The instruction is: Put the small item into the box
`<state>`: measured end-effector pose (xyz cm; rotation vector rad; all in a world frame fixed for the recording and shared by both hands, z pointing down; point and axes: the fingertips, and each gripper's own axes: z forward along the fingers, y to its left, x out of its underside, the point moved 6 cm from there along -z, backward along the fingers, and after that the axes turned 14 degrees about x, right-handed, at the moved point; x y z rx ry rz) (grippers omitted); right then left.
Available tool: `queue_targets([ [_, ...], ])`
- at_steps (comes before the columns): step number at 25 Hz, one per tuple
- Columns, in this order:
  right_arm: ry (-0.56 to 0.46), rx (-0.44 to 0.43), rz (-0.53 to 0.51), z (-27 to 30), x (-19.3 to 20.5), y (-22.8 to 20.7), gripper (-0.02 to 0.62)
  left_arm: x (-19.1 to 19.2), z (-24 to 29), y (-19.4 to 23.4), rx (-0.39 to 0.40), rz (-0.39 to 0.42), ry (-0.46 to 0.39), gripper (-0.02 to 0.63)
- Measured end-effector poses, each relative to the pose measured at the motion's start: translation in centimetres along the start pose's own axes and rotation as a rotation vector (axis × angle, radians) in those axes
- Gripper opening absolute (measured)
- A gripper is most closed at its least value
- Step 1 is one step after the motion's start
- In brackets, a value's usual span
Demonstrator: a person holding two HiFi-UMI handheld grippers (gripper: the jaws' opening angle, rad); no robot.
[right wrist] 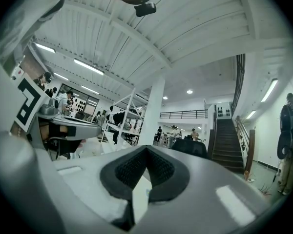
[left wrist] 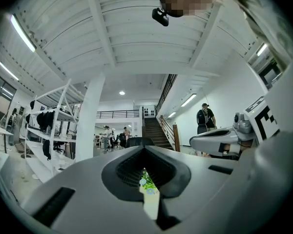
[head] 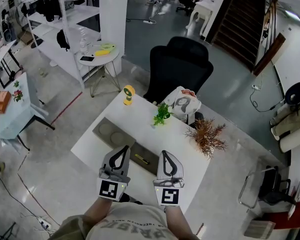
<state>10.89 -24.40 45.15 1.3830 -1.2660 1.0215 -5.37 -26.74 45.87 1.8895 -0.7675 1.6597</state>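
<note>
Shallow grey box [head: 108, 132], smooth white table [head: 187, 153]

Bright, even ceiling-strip light; strong fisheye bending, dark vignetted corners.

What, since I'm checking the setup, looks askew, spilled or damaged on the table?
Nothing stands out: the small green potted plant and the dried brown bush stand upright on the white table, the flat grey box lies level, nothing spilled.

Small dark stick-like item [head: 141, 159] in the flat grey box [head: 110, 132], too small to identify, perhaps a pen, box's near edge hidden behind grey left gripper [head: 124, 148] and right gripper [head: 164, 153]
</note>
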Motion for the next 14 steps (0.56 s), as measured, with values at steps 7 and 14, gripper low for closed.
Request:
queue_targets([
  [7, -0.001, 0.005, 0.013, -0.06, -0.02, 0.18, -0.002, 0.26, -0.07, 0.09, -0.002, 0.000, 0.002, 0.009],
  [14, -0.014, 0.006, 0.017, 0.17, -0.18, 0.31, -0.003, 0.44, -0.06, 0.31, -0.001, 0.008, 0.005, 0.009],
])
